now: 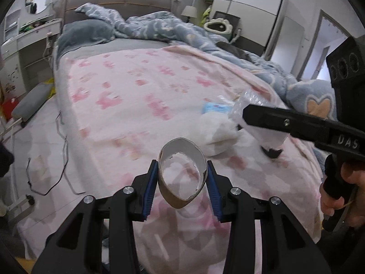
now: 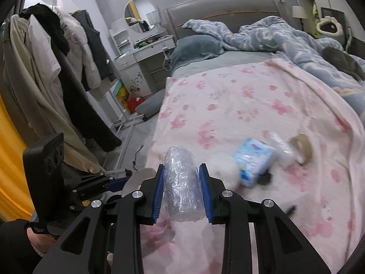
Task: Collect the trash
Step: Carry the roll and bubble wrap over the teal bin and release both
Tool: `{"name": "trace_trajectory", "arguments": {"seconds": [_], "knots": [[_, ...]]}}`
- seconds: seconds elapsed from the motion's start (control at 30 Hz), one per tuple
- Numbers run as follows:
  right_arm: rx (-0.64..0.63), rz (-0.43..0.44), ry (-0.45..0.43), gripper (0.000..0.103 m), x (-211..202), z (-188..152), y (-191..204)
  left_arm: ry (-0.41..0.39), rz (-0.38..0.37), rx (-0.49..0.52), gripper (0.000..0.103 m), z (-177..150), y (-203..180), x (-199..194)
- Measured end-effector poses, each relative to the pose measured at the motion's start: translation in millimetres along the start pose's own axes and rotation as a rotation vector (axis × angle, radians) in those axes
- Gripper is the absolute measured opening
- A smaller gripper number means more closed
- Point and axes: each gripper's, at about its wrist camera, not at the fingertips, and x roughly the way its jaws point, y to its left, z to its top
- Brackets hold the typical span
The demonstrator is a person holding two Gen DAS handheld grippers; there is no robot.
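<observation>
My left gripper [image 1: 182, 178] is shut on a squashed cardboard tube [image 1: 182, 189] and holds it above the pink paw-print blanket [image 1: 127, 96]. My right gripper [image 2: 181, 182] is shut on a crumpled clear plastic bottle [image 2: 181, 182], also above the blanket; it shows from the side in the left wrist view [image 1: 262, 123]. On the blanket lie a white tissue wad [image 1: 216, 132], a blue-and-white tissue pack [image 2: 254, 162], a clear plastic wrapper [image 2: 281, 147] and a brown tape roll [image 2: 302, 148].
A blue duvet [image 2: 285, 38] is piled at the bed's far right, with a grey pillow [image 2: 196, 45] by the headboard. Left of the bed are a clothes rack [image 2: 57, 52], a dressing table [image 2: 146, 45] and cables on the floor [image 1: 54, 175].
</observation>
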Motion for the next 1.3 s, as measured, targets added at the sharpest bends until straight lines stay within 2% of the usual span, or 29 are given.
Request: {"name": "trace_trajectory", "arguments": {"seconds": [0.73, 1.1, 1.3], "knots": [[-0.090, 0.128, 0.123, 0.031, 90.1, 4.8, 112.7, 0.238, 0.188, -0.243, 0.044, -67.4, 134.3, -25.4], [-0.154, 0.180, 0.207, 0.031, 132.7, -6.5, 162.1, 0.402, 0.223, -0.311, 0.045, -112.9, 180.2, -17.3], [-0.180, 0.183, 0.260, 0.031, 154.9, -18.9, 178.7, 0.480, 0.193, -0.337, 0.046, -135.8, 191.7, -16.3]]}}
